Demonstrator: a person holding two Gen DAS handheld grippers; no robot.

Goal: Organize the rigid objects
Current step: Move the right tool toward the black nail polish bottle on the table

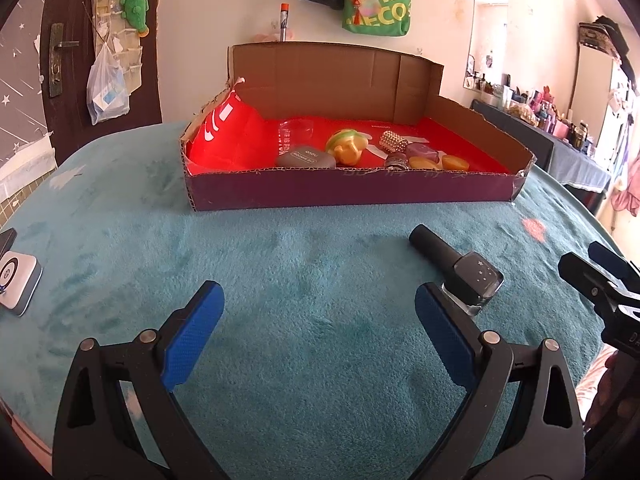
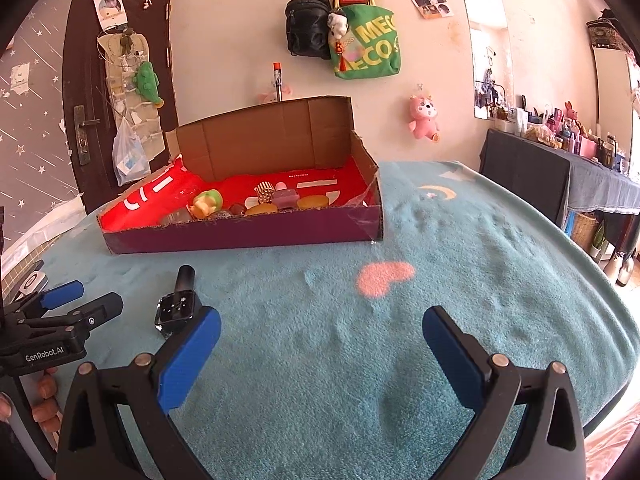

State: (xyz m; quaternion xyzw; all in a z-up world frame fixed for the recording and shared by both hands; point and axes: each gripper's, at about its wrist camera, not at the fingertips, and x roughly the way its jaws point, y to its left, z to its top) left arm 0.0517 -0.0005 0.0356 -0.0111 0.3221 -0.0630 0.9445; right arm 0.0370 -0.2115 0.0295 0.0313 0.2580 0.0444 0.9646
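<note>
My left gripper (image 1: 320,336) hangs low over the teal blanket (image 1: 304,264) with its jaws spread wide and nothing between them, and my right gripper (image 2: 322,354) is the same: wide apart, empty, hovering over the fuzzy cloth. The landmark I go by is the cardboard box (image 1: 352,190), a shallow tray with a purple front wall, a tall brown back flap and a red lining. On my side of the box, out on the blanket and well apart from its front wall, lies the nail polish bottle (image 1: 472,280) on its side, its long black cap pointing toward the box and its square dark glass body, speckled with small stars, toward me. In the left wrist view the bottle sits just beyond my left gripper's right-hand finger; in the right wrist view it lies just beyond my right gripper's left-hand finger, so it rests between the two tools. Inside the box, along its front wall, are a grey case (image 1: 306,157), a yellow and green toy (image 1: 346,145), a studded silver cylinder (image 1: 392,141), a purple block (image 1: 420,151) and amber pieces (image 1: 454,163). Far left of the box, at the blanket's edge, sits a small white device (image 1: 18,282).
</note>
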